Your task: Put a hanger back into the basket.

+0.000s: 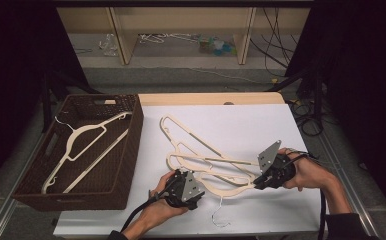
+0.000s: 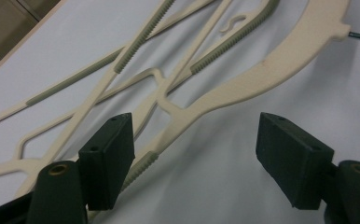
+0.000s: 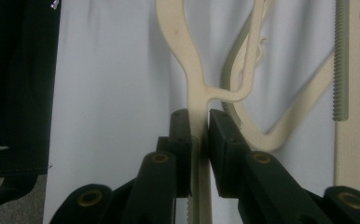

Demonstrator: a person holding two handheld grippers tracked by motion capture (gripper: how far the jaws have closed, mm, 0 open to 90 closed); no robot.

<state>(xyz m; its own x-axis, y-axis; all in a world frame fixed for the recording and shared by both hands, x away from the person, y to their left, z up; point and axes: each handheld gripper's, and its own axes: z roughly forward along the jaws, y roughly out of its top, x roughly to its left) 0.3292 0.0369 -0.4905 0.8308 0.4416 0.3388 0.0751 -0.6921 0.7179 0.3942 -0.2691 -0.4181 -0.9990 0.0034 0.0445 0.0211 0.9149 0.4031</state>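
Between our left gripper's [image 2: 194, 158] parted jaws, nothing yet: the top hanger's [image 1: 221, 186] arm lies just ahead, crossing at its left pad. Right gripper [image 3: 199, 140] clamps that hanger's other arm, lengthwise along its jaws.

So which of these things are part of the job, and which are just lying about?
In the job:
- tangled hangers on the table
- right gripper, shut on one hanger
- left gripper, jaws open beside them
- basket, one hanger inside

Lying about:
- clutter on the floor shelf
- cables
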